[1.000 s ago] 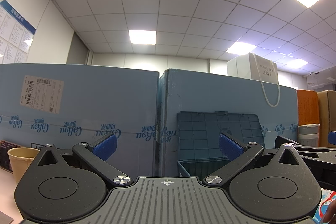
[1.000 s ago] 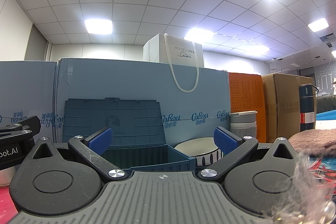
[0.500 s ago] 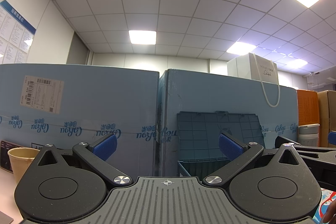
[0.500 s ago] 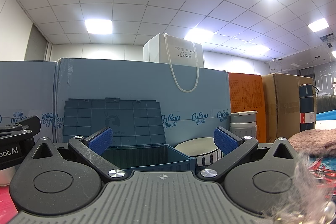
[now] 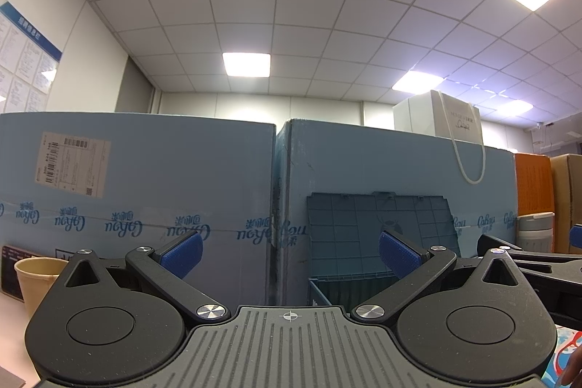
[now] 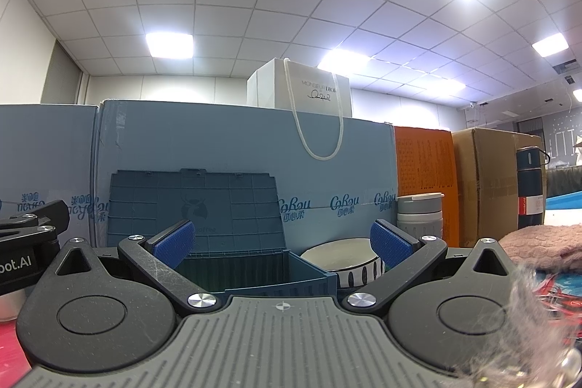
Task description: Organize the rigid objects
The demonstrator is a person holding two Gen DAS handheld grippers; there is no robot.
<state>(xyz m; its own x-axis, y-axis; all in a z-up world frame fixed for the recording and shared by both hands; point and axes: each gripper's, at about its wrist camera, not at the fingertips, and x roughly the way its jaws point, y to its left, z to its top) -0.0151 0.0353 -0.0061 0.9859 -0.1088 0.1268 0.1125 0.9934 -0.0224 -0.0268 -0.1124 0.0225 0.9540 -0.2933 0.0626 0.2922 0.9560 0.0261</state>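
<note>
The left gripper (image 5: pixel 290 251) and the right gripper (image 6: pixel 280 242) are both gaping wide apart, holding nothing, facing the blue box (image 6: pixel 254 273) beside a bowl (image 6: pixel 340 255).

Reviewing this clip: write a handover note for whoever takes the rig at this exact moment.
Left gripper: open, empty, facing the blue cartons.
Right gripper: open, empty, facing the storage bin, whose lid stands open.
Striped bowl sits just right of the bin; grey lidded cup behind it; dark flask farther right; paper cup at far left.
Done: nothing visibly packed; the bin's inside is hidden.
Left: all of the sorting, probably.
</note>
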